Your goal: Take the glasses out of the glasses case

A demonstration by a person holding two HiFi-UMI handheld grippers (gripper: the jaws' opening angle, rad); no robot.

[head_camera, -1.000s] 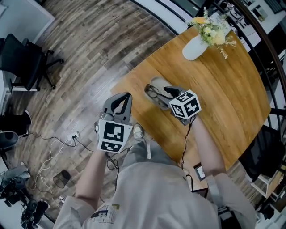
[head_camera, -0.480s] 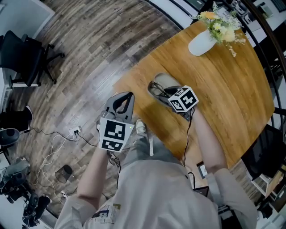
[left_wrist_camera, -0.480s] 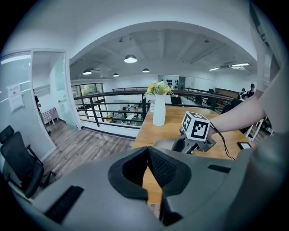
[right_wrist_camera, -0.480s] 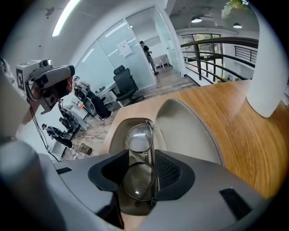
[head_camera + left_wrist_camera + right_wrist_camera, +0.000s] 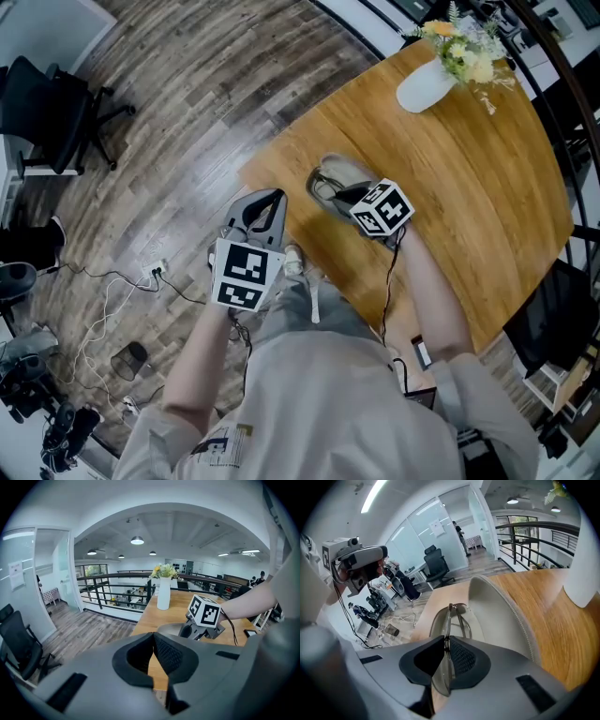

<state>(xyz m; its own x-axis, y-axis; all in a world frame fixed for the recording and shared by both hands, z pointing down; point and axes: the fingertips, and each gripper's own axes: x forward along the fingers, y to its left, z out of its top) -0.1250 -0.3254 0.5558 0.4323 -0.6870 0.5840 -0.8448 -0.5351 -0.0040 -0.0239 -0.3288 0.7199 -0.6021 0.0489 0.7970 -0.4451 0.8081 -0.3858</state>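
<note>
An open grey glasses case (image 5: 343,172) lies near the left corner of the wooden table (image 5: 469,169). Dark thin-framed glasses (image 5: 322,185) lie folded at its near edge. My right gripper (image 5: 345,194) points down onto them; its jaws have just been closing. In the right gripper view the pads (image 5: 459,656) pinch the frame of the glasses (image 5: 449,616), with the case lid (image 5: 497,606) behind. My left gripper (image 5: 267,197) hovers over the floor just off the table's edge, shut with nothing in it. The left gripper view shows its tips (image 5: 153,635) touching.
A white vase (image 5: 427,89) with flowers stands at the table's far side. A small dark object (image 5: 419,353) lies near the table's near edge. An office chair (image 5: 47,112) and loose cables (image 5: 122,300) are on the wooden floor to the left.
My right gripper has sunk onto the glasses at the case and closed on their frame. The left gripper has drifted a little lower and nearer the table edge.
</note>
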